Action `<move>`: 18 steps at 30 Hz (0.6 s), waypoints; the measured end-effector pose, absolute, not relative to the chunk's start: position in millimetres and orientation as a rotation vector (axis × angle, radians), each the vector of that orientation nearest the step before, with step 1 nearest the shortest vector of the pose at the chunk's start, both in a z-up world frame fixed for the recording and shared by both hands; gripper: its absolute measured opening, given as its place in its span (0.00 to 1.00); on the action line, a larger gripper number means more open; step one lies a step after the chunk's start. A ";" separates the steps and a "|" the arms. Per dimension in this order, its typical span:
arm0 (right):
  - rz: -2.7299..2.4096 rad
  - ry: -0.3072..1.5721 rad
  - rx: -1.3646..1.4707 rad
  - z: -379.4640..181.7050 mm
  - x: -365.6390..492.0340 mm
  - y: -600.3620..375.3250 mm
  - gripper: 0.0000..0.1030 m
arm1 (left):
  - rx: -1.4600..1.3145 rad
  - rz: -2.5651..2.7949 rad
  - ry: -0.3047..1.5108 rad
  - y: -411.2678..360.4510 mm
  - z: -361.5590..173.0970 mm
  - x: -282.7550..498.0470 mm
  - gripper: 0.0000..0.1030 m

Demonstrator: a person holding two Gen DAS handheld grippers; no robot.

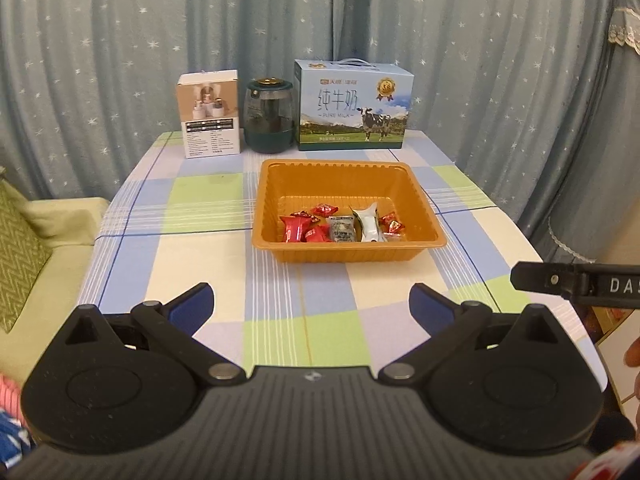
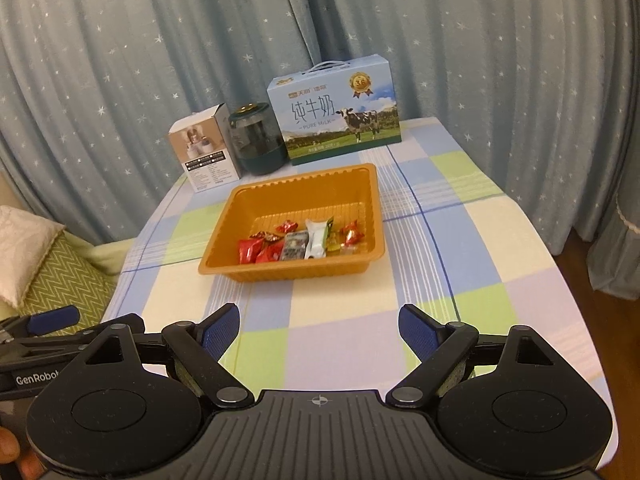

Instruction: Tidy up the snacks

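An orange plastic tray [image 1: 280, 208] sits mid-table; it also shows in the right wrist view [image 2: 240, 216]. Inside at its near side lie several red wrapped candies [image 1: 296, 229] [image 2: 250, 249], a grey packet [image 1: 343, 230] [image 2: 295, 245] and a white sachet [image 1: 370, 224] [image 2: 316, 242]. My left gripper [image 1: 311, 306] is open and empty, over the near table edge, short of the tray. My right gripper [image 2: 319, 330] is open and empty, also near the front edge. Part of the right gripper [image 1: 576, 282] shows in the left wrist view, and the left gripper's blue finger [image 2: 54, 319] shows in the right wrist view.
At the table's back stand a small white product box [image 1: 210, 114], a dark green jar [image 1: 269, 114] and a blue milk carton box [image 1: 354, 106]. A checked cloth [image 1: 192, 240] covers the table. A sofa with a green cushion [image 1: 20, 248] lies left. Curtains hang behind.
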State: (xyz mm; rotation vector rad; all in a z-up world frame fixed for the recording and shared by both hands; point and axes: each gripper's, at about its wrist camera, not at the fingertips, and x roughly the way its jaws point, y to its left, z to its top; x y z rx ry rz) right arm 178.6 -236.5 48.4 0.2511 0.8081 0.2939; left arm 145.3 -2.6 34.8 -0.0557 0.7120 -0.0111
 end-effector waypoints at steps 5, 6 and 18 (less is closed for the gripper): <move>0.284 0.792 0.259 57.8 150.5 -240.4 0.84 | -0.105 0.012 0.710 1.3 40.2 119.7 1.00; 0.282 0.786 0.252 60.0 143.7 -240.5 0.84 | -0.111 0.018 0.709 2.3 41.1 114.4 1.00; 0.281 0.745 0.155 71.2 80.5 -231.0 0.84 | -0.080 0.027 0.687 -0.8 48.0 58.5 1.00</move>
